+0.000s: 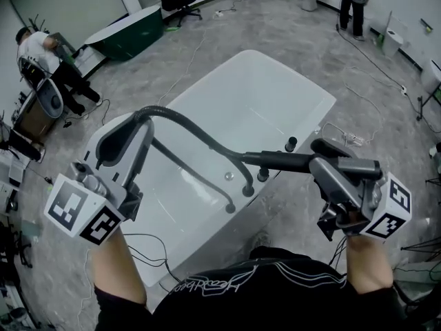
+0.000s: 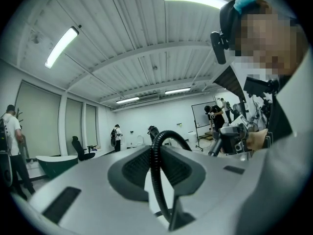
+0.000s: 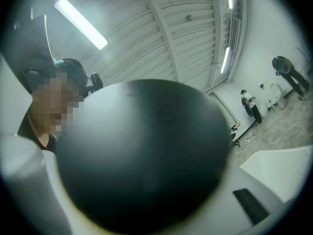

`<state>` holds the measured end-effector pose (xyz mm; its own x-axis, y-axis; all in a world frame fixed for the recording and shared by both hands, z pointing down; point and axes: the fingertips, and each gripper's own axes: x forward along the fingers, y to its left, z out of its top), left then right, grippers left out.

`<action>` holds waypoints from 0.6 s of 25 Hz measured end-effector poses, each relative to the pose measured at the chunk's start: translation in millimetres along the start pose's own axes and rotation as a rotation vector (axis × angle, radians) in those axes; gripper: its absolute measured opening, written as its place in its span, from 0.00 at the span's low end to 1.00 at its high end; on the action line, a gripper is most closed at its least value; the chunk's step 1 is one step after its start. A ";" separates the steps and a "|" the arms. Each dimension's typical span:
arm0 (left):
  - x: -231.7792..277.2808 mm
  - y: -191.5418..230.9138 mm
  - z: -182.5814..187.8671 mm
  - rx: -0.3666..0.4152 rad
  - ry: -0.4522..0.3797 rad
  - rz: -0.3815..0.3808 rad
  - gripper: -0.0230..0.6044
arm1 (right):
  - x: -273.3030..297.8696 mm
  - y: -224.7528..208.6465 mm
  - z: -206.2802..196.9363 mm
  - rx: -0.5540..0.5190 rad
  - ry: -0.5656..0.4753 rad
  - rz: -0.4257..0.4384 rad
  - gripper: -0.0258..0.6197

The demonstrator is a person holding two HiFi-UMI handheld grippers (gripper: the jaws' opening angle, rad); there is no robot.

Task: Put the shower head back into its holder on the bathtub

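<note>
Only the head view takes in the whole arrangement: a white bathtub (image 1: 303,81) fills the middle of the frame. Above its near rim the shower head (image 1: 282,161) hangs in the air, handle lying level and pointing left, well clear of the row of small black fittings (image 1: 262,174) on the tub's deck. The right gripper (image 1: 322,158), at lower right, is clenched on the head end. Its own view confirms little more than that, since the head's dark round face (image 3: 142,155) fills almost the whole picture, with pale grey jaw showing only along the bottom. The left gripper (image 1: 136,131), at lower left, is clamped on the hose (image 1: 200,133). The left gripper view shows what the head view cannot: the hose is black and ribbed, rises upright between the two jaws and curls over to the right. From the head view the hose arcs from that gripper to the handle, and a second stretch runs down to the deck. Counted there: one shower head, one hose, two grippers, four black fittings, and two tubs, the second a dark green one (image 1: 131,33) at upper left. Two people stand at the frame's edges, one far left (image 1: 38,47), one upper right (image 1: 353,5).
</note>
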<state>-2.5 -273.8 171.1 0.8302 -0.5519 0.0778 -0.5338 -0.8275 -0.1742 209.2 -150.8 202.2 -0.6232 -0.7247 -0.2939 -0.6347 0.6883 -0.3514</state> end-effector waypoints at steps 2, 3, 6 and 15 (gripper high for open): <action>0.3 4.1 -12.4 -0.030 0.011 0.007 0.14 | 1.6 -5.5 -5.8 0.006 0.013 -0.005 0.24; 0.8 5.5 -19.2 -0.045 0.017 0.010 0.14 | 2.1 -9.0 -8.7 0.007 0.021 -0.010 0.24; 5.6 7.6 -37.8 -0.065 0.047 0.019 0.14 | 3.6 -22.1 -18.1 0.024 0.045 -0.024 0.24; 23.4 8.3 -95.6 -0.201 0.093 0.029 0.14 | 9.7 -73.0 -38.1 0.080 0.135 -0.054 0.24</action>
<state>-2.8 -303.4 265.3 0.8008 -0.5750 0.1676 -0.5860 -0.8100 0.0207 232.1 -206.9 258.9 -0.6481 -0.7461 -0.1528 -0.6338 0.6397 -0.4349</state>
